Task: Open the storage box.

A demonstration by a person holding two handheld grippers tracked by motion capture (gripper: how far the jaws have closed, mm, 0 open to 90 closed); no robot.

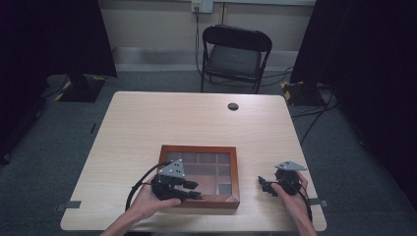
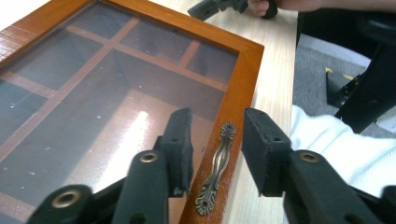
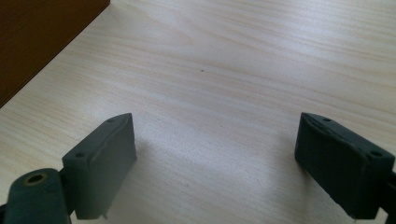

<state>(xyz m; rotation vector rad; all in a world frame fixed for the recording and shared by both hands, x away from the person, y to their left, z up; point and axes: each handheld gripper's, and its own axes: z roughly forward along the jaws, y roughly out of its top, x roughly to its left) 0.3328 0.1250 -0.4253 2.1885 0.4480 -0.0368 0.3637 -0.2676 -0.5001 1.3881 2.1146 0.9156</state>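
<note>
Reddish-brown wooden display box with a glass lid [image 1: 231, 200] lies flat near the front edge of the pale wood-grain table [image 1: 147, 123], between the two hands; compartment dividers show through the glass. Lid is down.

Left gripper [image 2: 217, 128] is over the box's near frame rail, jaws straddling the small bronze ornamental pull handle [image 2: 216, 169] fixed to that rail. Jaws are narrowed to a modest gap; neither pad touches the handle, so there is no grip yet. In the high view the left gripper [image 1: 195, 190] sits at the near-left part of the box, with the hand behind it.

Right gripper [image 3: 215, 168] hangs over bare table to the right of the box, jaws wide apart and nothing between them. In the high view the right gripper [image 1: 262, 182] is near the box's right side but clear of it.

Step in hand, as judged: approach to the lid handle, just short of the pinch, presumably to open the lid.

Next move calls for: closing the pads squarely across the slim handle, then lifting on an arc about the far rail, where the hinge probably is. The handle is thin and low-profile, so slipping off seems a risk. The right gripper may need to steady the box if it shifts.
</note>
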